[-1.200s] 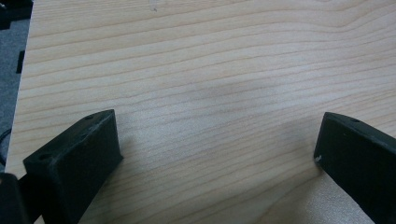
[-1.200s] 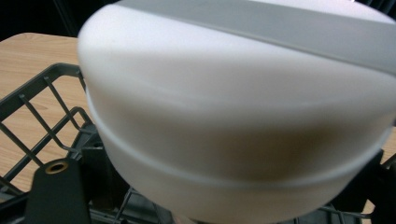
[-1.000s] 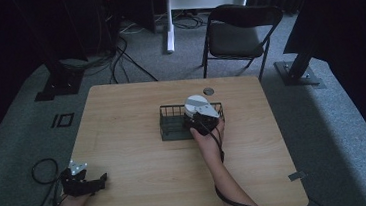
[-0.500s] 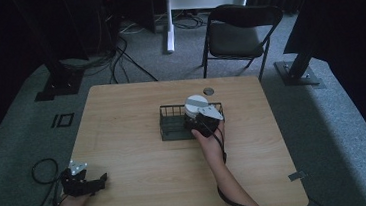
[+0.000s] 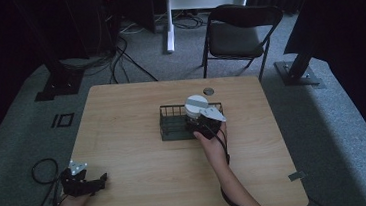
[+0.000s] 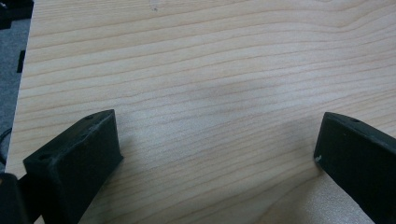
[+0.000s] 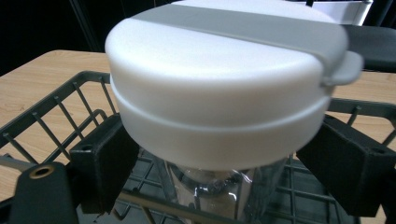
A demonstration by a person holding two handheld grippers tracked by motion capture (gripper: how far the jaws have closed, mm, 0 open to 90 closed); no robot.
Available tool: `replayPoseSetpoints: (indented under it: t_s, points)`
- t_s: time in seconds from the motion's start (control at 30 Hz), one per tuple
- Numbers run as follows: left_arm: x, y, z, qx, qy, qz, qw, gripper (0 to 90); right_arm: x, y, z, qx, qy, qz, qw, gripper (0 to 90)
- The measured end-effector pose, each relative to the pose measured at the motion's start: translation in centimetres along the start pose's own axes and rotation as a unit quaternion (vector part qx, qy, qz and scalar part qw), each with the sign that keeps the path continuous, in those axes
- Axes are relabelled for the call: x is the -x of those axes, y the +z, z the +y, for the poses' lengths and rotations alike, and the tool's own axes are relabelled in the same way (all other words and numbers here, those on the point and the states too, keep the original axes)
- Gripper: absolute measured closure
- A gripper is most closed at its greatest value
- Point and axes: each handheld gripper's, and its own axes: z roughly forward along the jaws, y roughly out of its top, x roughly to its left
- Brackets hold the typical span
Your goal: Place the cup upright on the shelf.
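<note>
A clear container with a white, grey-banded lid (image 5: 195,104) (image 7: 224,84) stands upright in the right end of a dark wire basket (image 5: 171,124) (image 7: 56,109) at mid-table. My right gripper (image 5: 204,124) (image 7: 218,158) reaches it from the near side. Its jaws press on either side just under the lid, shut on the container. My left gripper (image 5: 95,182) (image 6: 217,154) hovers low over bare wood at the table's near left corner, open with nothing between its jaws.
A small round dark fitting (image 5: 208,90) sits in the tabletop behind the basket. A black folding chair (image 5: 238,35) stands beyond the far edge. Cables (image 5: 41,168) lie on the floor off the left edge. Bare wooden table (image 5: 122,118) stretches left of the basket.
</note>
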Motion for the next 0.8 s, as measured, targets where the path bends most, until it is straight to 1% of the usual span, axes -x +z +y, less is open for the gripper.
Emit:
replayPoseSetpoints:
  t_s: [0.17,0.2,0.27,0.47,0.8]
  points:
    - [0.0,0.0,0.0,0.000,0.000,0.000,1.0000,0.5,0.1,-0.4,-0.1,0.003,-0.004,0.000,1.0000,13.1]
    - [0.0,0.0,0.0,0.000,0.000,0.000,1.0000,0.5,0.2,-0.7,0.0,0.006,-0.005,0.002,1.0000,13.1]
    - [0.0,0.0,0.0,0.000,0.000,0.000,1.0000,0.5,0.2,-0.8,0.0,0.006,-0.010,0.002,0.9999,13.1]
    - [0.0,0.0,0.0,0.000,0.000,0.000,1.0000,0.5,0.1,-1.4,-0.2,0.002,-0.014,0.014,0.9998,13.1]
    - [0.0,0.0,0.0,0.000,0.000,0.000,1.0000,0.5,0.4,-3.0,0.0,0.014,-0.019,0.027,0.9993,13.1]
